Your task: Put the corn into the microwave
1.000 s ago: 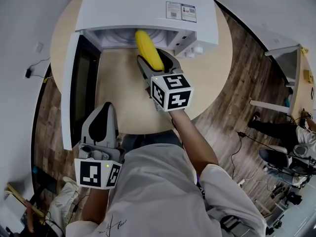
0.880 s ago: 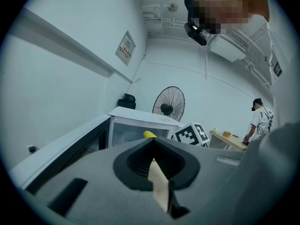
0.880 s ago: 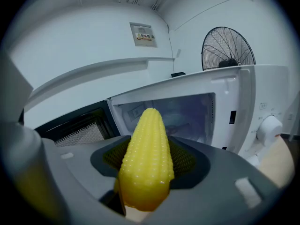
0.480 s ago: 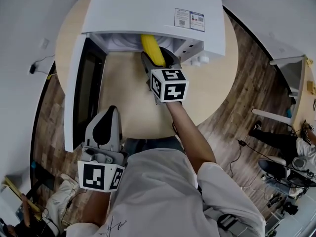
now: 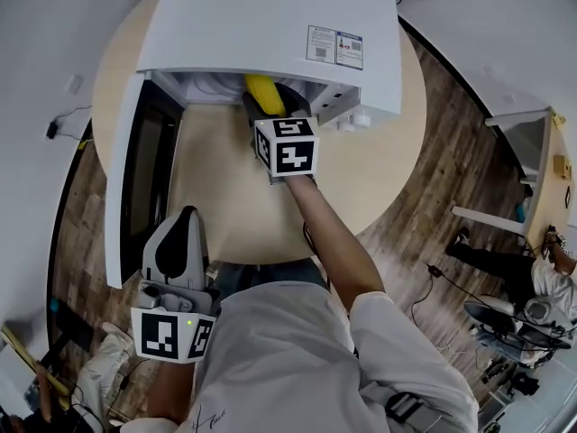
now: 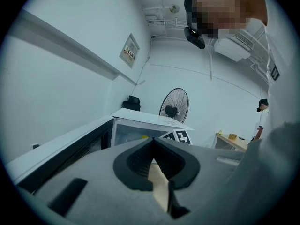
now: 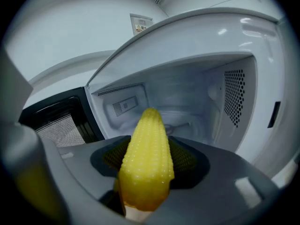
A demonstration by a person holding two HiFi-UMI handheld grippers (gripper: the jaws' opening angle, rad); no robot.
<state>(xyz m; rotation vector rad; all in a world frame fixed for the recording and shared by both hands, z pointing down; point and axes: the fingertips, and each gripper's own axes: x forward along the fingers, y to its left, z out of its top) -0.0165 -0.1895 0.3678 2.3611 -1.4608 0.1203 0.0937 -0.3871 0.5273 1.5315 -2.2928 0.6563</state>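
A yellow corn cob [image 7: 147, 163] sticks out between the jaws of my right gripper [image 7: 150, 146], which is shut on it. The cob's tip points into the lit white cavity [image 7: 187, 97] of the microwave. From the head view, the corn [image 5: 262, 92] and right gripper [image 5: 267, 106] sit at the mouth of the white microwave [image 5: 270, 16], with the cob's far end hidden under its top. The microwave door [image 5: 133, 174] hangs open to the left. My left gripper [image 5: 178, 246] is shut on nothing, held low near my body off the table's front edge.
The microwave stands on a round wooden table [image 5: 383, 165]. A floor fan [image 6: 174, 105] stands behind it. A white desk [image 5: 523, 106] and a person [image 5: 548, 278] are off to the right on the wooden floor.
My right gripper has carried the corn forward and down, so its tip has gone from in front of the microwave's opening to under its top edge. The left gripper stayed put.
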